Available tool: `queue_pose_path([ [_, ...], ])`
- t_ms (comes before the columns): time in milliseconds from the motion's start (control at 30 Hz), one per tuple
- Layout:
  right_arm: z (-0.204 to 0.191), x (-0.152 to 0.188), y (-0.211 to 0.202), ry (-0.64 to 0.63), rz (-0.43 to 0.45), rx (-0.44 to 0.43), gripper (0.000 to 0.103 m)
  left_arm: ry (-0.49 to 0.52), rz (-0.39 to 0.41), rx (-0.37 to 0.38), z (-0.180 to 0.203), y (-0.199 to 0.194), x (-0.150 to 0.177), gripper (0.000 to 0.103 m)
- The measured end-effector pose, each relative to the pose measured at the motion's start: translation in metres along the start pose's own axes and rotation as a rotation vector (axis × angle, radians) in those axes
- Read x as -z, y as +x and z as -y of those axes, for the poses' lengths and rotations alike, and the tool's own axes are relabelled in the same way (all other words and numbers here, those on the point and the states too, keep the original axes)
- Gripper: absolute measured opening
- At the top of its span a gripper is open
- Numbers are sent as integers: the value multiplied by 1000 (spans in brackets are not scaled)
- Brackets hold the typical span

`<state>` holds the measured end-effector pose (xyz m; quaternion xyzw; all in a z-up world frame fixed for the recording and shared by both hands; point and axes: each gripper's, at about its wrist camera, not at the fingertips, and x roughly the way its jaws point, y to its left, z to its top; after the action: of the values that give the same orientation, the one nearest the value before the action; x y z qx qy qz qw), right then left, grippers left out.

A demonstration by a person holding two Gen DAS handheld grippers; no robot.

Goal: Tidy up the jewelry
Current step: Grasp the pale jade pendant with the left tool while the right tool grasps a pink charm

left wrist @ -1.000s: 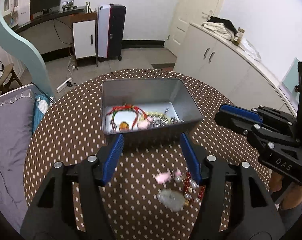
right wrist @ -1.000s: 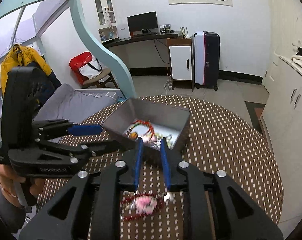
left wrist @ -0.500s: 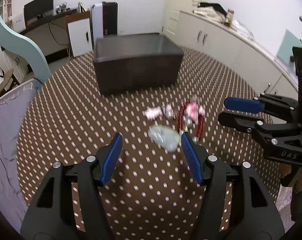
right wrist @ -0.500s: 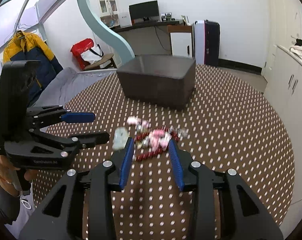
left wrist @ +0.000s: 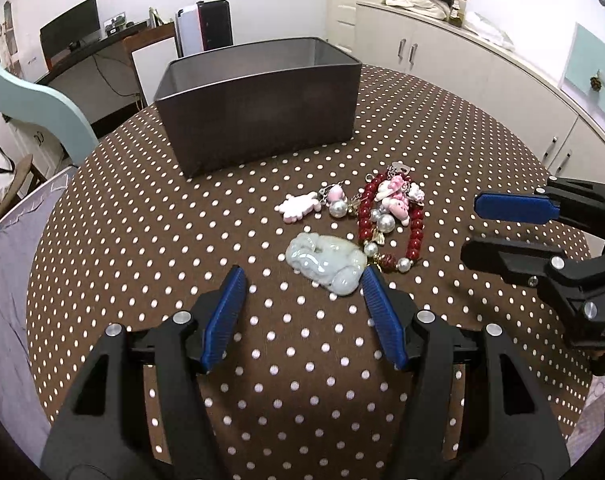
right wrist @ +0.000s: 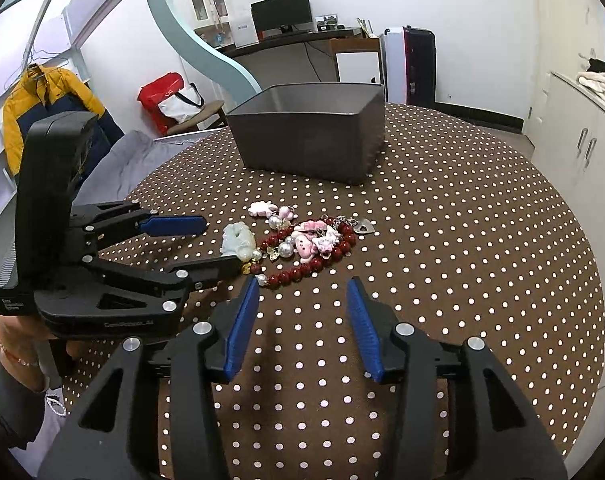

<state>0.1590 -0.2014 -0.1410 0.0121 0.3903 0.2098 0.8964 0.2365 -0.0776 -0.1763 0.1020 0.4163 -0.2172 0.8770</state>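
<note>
Both claws hung low over the polka-dot tabletop (left wrist: pixel 134 240), w/ the loose jewelry heaped approx. mid-table and the dark grey box (left wrist: pixel 258 112) sitting farther back, well apart from the pile. Left claw (left wrist: pixel 302 280) was spread wide, nothing between its blue pads (left wrist: pixel 222 320); its right pad sat just beside the near edge of the pale jade-coloured carving (left wrist: pixel 326 262), prob. lined up so the piece could be straddled and pinched next. Right claw (right wrist: pixel 302 292) was likewise spread and empty, aimed at the red bead bracelet (right wrist: pixel 302 268), which lay near its tips but not touching. Tangled on/inside the bracelet loop: pink cartoon charms (right wrist: pixel 314 240) w/ pearl-like beads and a small metal tag at the far right end. A separate pink-and-white charm (left wrist: pixel 298 206) lay to the far left of the bracelet. Box interior wasn't visible from either view, so can't say what it held. Judgement: pile was still to be sorted; the tangle meant lifting one piece could drag its neighbours, so starting w/ the free-lying carving made sense.
</note>
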Motion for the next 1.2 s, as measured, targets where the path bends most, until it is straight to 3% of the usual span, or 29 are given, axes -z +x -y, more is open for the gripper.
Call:
queue_pose_path([
  [200, 5, -1, 1, 11, 3, -7, 46, 14, 4, 10, 1, 6, -6, 60],
  [300, 6, -2, 1, 13, 2, -8, 47, 25, 10, 25, 1, 6, -8, 42],
  [700, -3, -18, 6, -22, 9, 7, 48, -68, 42, 29, -26, -11, 7, 42],
  [1000, -39, -49, 47, -201, -18, 47, 48, -172, 78, 9, -66, -33, 21, 42],
  [1200, -53, -61, 86, -335, -99, 81, 44, -188, 83, 21, -80, -38, 29, 42],
])
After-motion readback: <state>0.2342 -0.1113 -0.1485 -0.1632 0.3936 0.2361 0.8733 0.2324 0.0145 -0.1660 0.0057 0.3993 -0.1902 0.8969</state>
